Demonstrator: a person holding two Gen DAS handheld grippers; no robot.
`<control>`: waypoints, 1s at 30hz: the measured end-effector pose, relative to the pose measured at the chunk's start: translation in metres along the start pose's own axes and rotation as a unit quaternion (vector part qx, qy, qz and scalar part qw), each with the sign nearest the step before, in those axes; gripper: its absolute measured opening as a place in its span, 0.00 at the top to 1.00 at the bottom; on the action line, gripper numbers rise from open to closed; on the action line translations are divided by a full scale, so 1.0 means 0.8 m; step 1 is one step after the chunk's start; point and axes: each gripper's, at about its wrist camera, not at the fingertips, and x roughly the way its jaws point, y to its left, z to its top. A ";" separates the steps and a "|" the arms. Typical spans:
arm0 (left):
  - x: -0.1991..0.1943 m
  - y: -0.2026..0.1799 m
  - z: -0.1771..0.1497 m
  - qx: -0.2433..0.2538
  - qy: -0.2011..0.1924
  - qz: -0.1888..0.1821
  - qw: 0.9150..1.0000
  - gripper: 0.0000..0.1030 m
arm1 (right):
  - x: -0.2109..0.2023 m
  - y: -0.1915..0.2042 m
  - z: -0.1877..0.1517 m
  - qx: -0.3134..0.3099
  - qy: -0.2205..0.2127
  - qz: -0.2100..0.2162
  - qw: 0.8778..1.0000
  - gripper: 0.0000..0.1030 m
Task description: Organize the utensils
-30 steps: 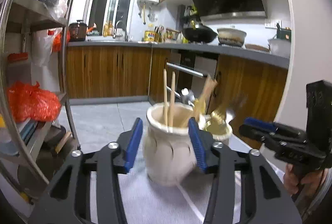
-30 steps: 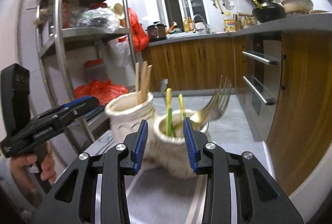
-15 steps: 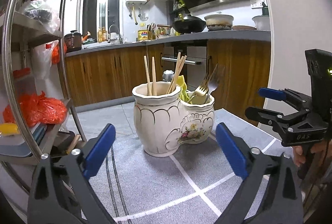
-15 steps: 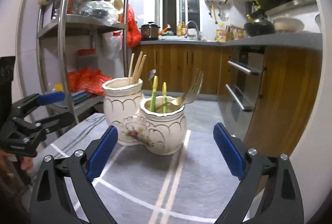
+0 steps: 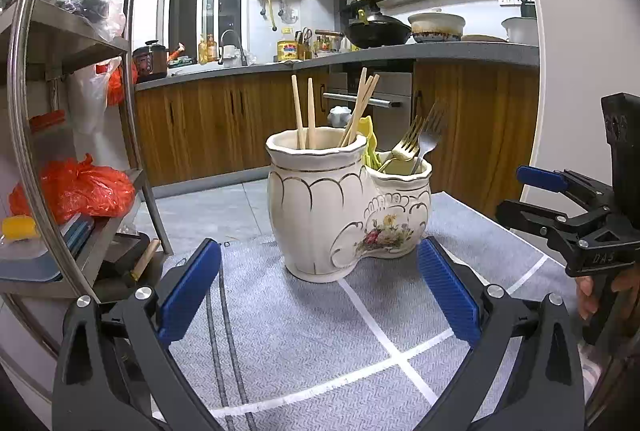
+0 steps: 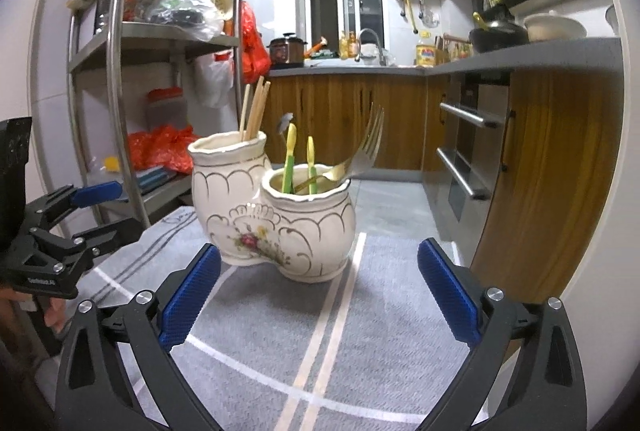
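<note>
Two joined ceramic pots (image 5: 344, 207) stand upright on the grey-clothed table (image 5: 304, 335); chopsticks (image 5: 304, 115) and forks (image 5: 416, 143) point up. Both tools, left (image 5: 320, 295) and right (image 6: 318, 295), have just spread wide, gripping nothing.

Ahead of the left gripper (image 5: 320, 287), whose ribbed blue pads (image 5: 448, 289) sit on matt black plastic arms, the double utensil holder (image 5: 344, 207) is glossy glazed ceramic with gilt lines. It holds pale wooden chopsticks (image 5: 298, 115) and polished metal forks (image 5: 416, 143). The tablecloth (image 5: 304, 327) beneath is woven grey cloth.
</note>
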 end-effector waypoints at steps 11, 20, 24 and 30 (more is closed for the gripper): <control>-0.004 0.009 0.000 -0.016 -0.009 0.002 1.000 0.06 | -0.011 0.013 -0.002 -0.024 -0.020 0.003 0.999 0.05; -0.007 0.008 0.000 -0.016 -0.012 0.003 1.000 0.05 | -0.016 0.010 -0.002 -0.020 -0.030 0.000 0.999 0.05; -0.008 0.008 0.000 -0.016 -0.013 0.004 1.000 0.05 | -0.016 0.010 -0.002 -0.019 -0.031 0.000 0.999 0.05; -0.011 0.009 0.001 -0.016 -0.019 0.006 1.000 0.05 | -0.016 0.009 -0.002 -0.019 -0.031 0.000 0.999 0.05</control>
